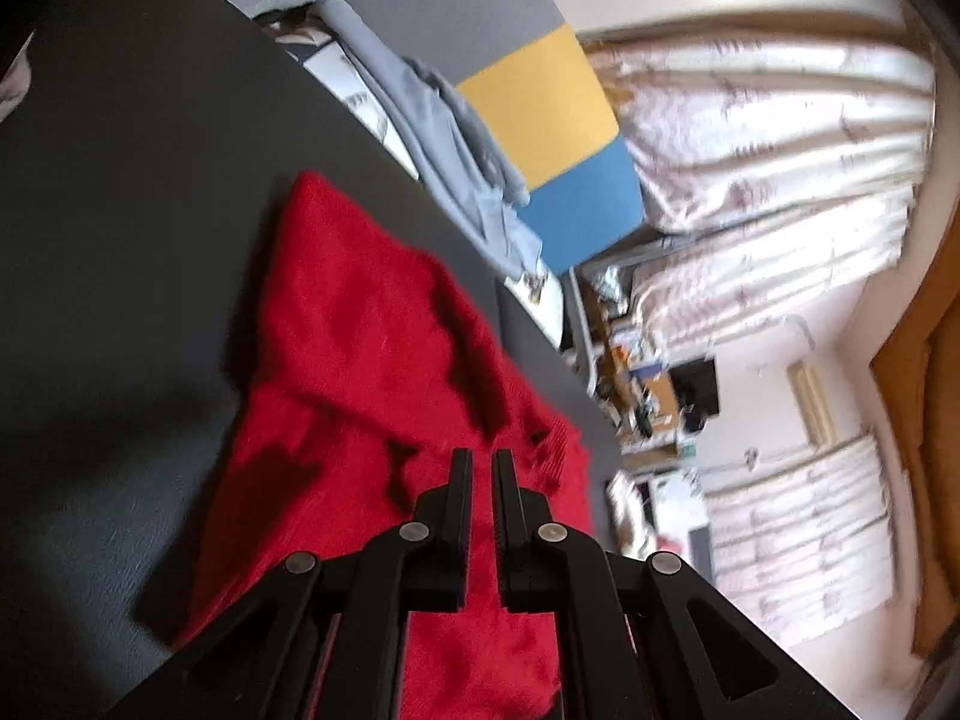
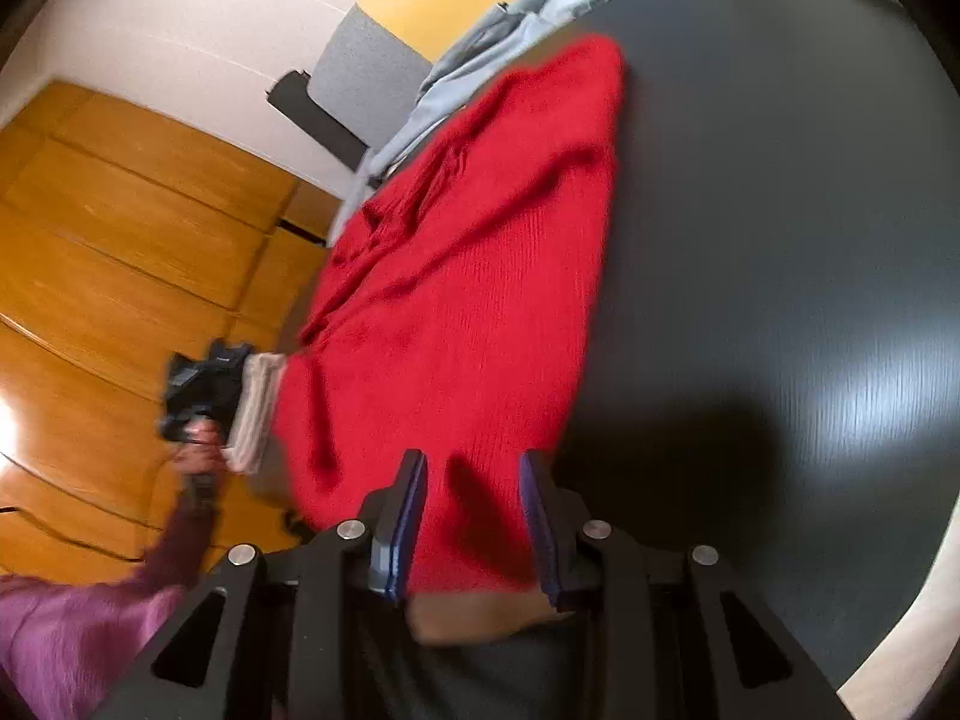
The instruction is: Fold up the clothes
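Above red sweater [image 2: 456,300], right gripper [image 2: 474,516] parted.

No text, label, brand, number or sign is readable in either view; both pictures are blurred.

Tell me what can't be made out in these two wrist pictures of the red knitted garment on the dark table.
- Red knitted garment: in the left wrist view its near end is hidden behind the left gripper; the right wrist view is motion-blurred, so its kind stays unclear.
- Desk clutter: left wrist view, too small and blurred.
- Pale blue clothes: right wrist view, partly hidden behind the dark table.
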`<state>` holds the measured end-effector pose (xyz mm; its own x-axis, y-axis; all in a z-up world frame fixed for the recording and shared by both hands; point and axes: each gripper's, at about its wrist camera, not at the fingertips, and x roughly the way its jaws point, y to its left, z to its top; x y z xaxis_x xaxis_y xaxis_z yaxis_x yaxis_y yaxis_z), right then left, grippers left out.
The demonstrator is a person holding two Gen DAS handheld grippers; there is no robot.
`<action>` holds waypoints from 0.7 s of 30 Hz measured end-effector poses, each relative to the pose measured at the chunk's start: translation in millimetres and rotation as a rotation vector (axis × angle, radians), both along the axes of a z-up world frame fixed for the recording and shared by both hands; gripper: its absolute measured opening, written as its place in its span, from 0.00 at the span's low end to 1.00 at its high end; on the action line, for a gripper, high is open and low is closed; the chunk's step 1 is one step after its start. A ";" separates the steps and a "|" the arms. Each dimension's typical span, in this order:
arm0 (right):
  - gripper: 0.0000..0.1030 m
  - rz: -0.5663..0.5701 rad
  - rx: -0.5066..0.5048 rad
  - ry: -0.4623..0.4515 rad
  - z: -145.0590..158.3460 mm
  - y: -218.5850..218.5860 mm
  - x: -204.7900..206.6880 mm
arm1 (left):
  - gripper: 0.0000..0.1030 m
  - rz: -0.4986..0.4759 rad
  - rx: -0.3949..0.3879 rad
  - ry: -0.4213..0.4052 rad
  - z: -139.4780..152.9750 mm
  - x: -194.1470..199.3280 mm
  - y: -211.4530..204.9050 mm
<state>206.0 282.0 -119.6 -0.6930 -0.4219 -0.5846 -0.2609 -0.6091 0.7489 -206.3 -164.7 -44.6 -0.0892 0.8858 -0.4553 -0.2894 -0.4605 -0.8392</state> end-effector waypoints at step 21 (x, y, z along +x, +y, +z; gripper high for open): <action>0.12 0.412 0.043 -0.010 -50.3 -90.1 -79.7 | 0.88 -0.251 -0.225 0.144 -20.9 53.9 -7.6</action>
